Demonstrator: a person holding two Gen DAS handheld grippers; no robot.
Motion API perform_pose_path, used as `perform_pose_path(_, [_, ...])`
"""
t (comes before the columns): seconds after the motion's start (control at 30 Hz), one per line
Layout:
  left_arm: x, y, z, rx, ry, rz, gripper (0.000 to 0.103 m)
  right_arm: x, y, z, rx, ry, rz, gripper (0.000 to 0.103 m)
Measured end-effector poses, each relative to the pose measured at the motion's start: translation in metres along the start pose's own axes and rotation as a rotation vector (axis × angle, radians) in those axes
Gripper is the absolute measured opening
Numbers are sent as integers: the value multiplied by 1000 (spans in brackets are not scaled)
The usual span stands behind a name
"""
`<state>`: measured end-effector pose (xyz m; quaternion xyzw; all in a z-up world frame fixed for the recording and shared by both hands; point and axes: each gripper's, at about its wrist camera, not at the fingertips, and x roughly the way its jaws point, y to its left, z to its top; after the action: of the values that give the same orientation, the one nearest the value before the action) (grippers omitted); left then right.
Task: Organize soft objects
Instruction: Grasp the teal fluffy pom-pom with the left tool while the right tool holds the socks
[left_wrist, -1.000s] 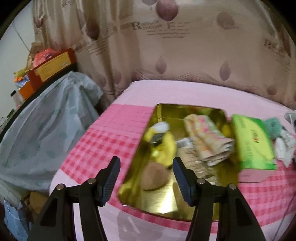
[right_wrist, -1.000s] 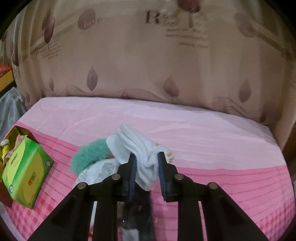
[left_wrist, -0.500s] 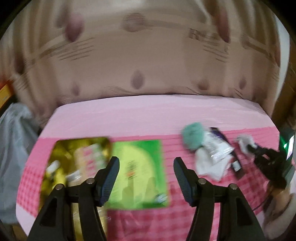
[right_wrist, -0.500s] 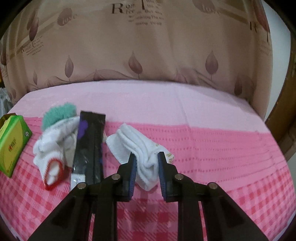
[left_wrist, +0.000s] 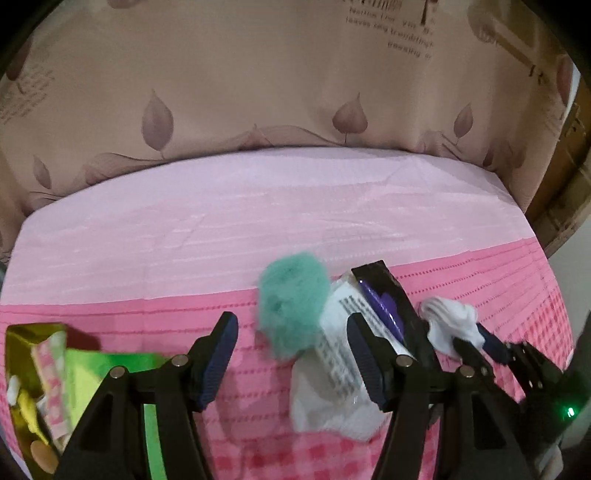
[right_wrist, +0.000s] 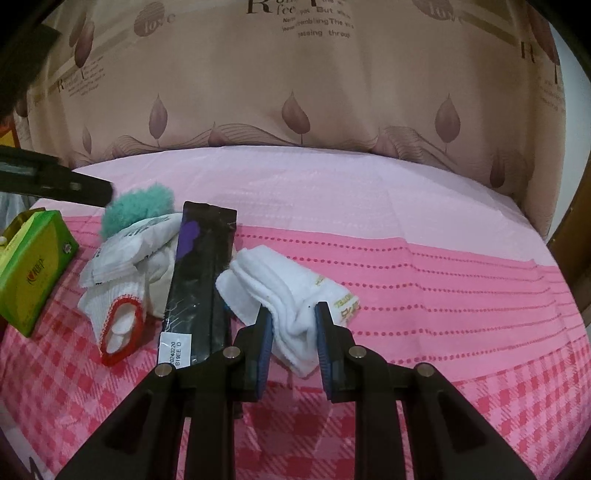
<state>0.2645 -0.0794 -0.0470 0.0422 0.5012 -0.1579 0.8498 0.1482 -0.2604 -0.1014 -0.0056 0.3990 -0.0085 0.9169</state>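
White folded socks (right_wrist: 291, 295), banded with a gold-printed label, lie at centre on the pink cloth. At 9 o'clock of them, a black flat packet (right_wrist: 201, 280); beyond it a packaged white sock with red cuff (right_wrist: 122, 295); at 10 o'clock, a teal fluffy pom-pom (right_wrist: 136, 206).

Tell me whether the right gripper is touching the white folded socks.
Touching. The right wrist view shows the right gripper with both blue pads pressed into the white folded socks, the fabric bunched between them.
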Motion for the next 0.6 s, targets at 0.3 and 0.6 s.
perform_pose_path(0.3, [50, 4, 17, -63, 81, 15, 62, 6, -5, 2, 27, 22, 42, 22])
perform_pose_path(0.6, [47, 19, 17, -143, 75, -15, 15, 6, -5, 2, 38, 25, 52, 22])
